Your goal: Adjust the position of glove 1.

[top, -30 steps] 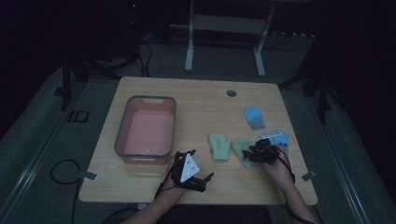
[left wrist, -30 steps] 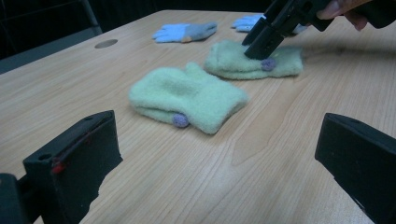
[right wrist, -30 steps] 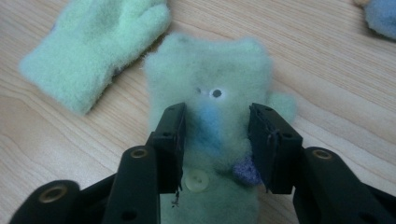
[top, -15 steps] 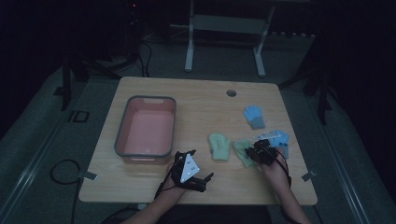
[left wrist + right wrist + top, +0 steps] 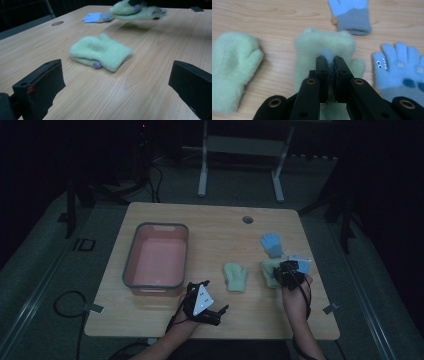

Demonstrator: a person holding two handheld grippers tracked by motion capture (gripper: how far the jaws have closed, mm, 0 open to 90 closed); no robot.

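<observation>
While the right gripper (image 5: 330,61) pinches the green mitten (image 5: 324,43) at its cuff, just clear of the table (image 5: 210,227), it sags: light, soft, fuzzy. Left gripper (image 5: 112,82) stands wide, empty, facing mitten 2 (image 5: 101,52).

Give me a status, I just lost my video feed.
Right tool shut on green mitten, mitten off the table. Left tool open, holding nothing. Second green mitten lies flat; nothing in the way toward pink bin.
</observation>
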